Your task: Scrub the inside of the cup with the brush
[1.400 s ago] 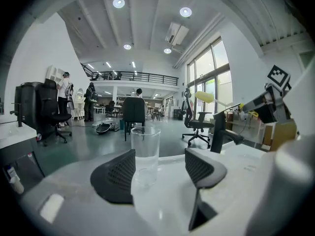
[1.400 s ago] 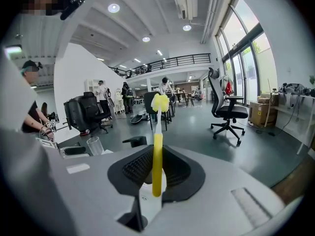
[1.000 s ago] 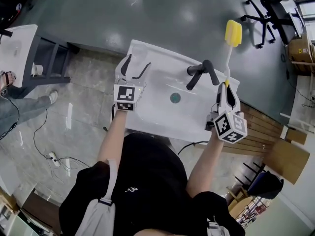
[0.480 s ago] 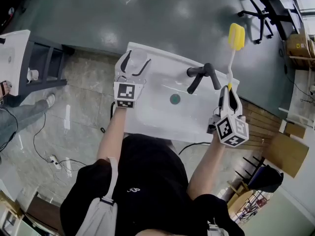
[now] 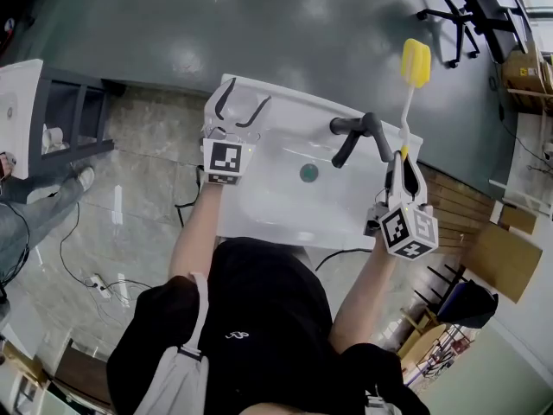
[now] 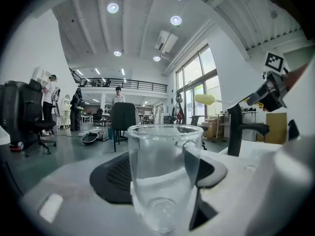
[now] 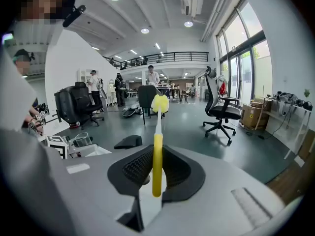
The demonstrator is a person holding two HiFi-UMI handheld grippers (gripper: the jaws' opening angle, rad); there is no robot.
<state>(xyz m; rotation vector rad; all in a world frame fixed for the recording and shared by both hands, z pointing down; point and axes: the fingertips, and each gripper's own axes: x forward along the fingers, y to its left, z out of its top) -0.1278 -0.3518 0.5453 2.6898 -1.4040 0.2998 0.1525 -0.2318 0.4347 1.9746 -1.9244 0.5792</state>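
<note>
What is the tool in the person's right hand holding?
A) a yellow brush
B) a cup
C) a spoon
A: the right tool is shut on the yellow handle of the brush, and the brush's yellow head sticks out past the tool.

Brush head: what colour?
Yellow. The brush head sits on a white stem and shows best in the head view.
</note>
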